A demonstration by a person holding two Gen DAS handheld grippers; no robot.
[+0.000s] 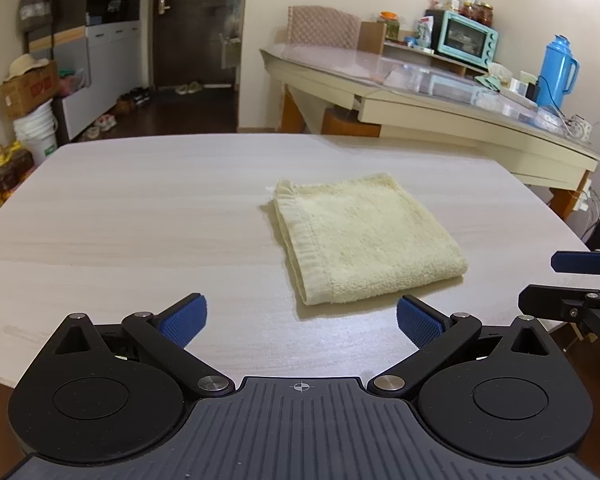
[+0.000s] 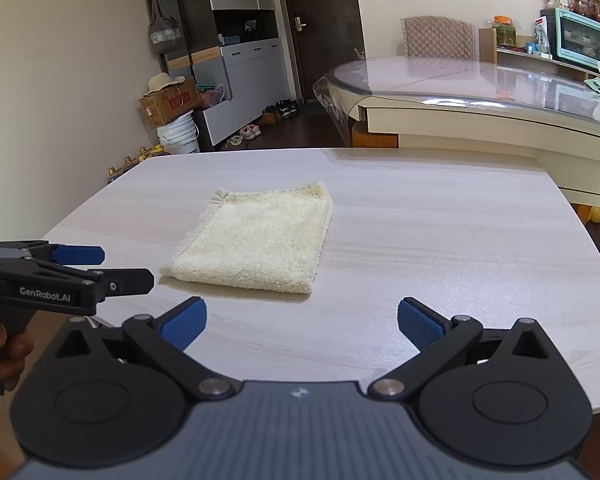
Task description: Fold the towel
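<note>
**Towel folded, both tools clear**

The yellow towel (image 1: 364, 236) lies in a compact folded rectangle near the middle of the bench (image 1: 140, 208), its layered hems stacked along one side. The left tool (image 1: 302, 318) and right tool (image 2: 302, 318) hover short of it, jaws spread wide, holding nothing. The folding looks essentially complete; any next move would call for only a light squaring of edges, or withdrawal.

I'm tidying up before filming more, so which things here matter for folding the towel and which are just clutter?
For the job:
towel, already folded
table under it
left gripper, open
right gripper, open

Just lying about:
blue thermos
toaster oven
cardboard box
white buckets
</note>
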